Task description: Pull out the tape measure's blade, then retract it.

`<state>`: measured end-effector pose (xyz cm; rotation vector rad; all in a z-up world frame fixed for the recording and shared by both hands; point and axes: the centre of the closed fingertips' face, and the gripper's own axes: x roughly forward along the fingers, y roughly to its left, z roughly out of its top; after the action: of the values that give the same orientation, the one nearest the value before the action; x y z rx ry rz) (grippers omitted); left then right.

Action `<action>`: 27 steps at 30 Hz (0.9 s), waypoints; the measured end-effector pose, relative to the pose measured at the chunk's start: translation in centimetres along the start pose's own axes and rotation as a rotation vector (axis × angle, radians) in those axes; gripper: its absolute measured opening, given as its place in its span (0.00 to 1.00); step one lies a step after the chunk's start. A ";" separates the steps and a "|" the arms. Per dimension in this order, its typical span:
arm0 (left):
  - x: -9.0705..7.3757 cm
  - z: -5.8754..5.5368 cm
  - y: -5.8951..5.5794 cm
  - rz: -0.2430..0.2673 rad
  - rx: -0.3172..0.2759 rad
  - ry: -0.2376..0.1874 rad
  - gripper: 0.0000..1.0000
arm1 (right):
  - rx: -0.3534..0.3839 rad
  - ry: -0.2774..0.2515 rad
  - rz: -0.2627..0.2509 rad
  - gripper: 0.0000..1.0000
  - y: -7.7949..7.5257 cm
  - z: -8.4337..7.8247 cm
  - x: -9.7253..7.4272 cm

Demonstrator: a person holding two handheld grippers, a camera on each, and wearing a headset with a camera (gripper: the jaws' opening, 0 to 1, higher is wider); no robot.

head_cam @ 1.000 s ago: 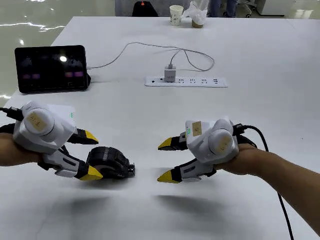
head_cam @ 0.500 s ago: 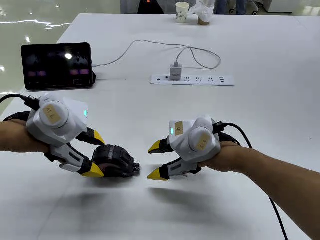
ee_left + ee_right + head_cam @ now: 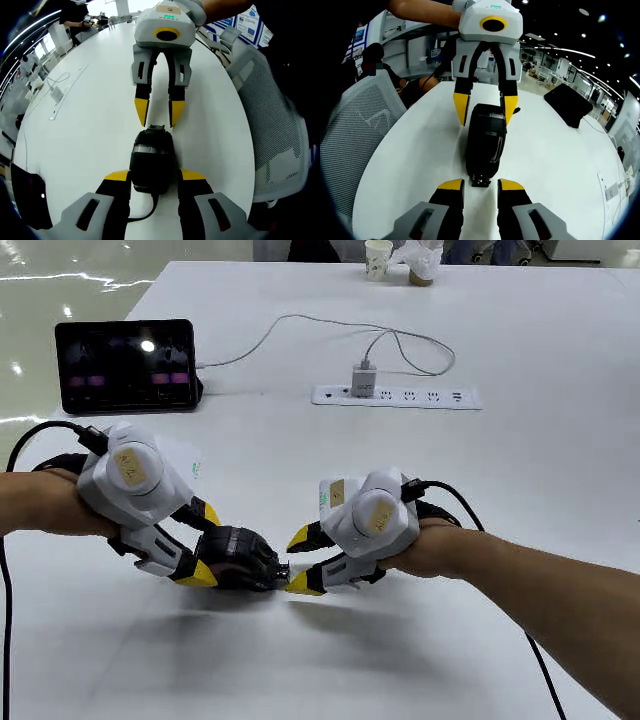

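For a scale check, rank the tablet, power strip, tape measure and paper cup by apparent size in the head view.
1. tablet
2. power strip or tape measure: unsure; strip longer, measure bulkier, nearer
3. paper cup, farthest

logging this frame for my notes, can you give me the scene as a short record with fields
surface: white table
object: black tape measure, lying on the table, blade not pulled out
left hand-held gripper: shut on the tape measure's body
right hand-held gripper: open, jaw tips at the blade tip, not closed on it
background: tablet, power strip
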<state>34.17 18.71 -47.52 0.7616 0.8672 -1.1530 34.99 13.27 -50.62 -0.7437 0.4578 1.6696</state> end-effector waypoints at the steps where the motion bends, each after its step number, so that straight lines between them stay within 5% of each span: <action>1: 0.1 -0.1 0.0 0.000 0.001 0.002 0.31 | 0.006 -0.002 0.005 0.21 0.0 0.0 0.2; 27: 0.5 -0.1 0.4 0.019 -0.008 0.000 0.25 | 0.058 0.022 0.008 0.11 0.0 -0.5 1.2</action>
<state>34.64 18.65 -48.01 0.7615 0.8621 -1.1324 34.95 13.79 -51.85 -0.7187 0.5228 1.6499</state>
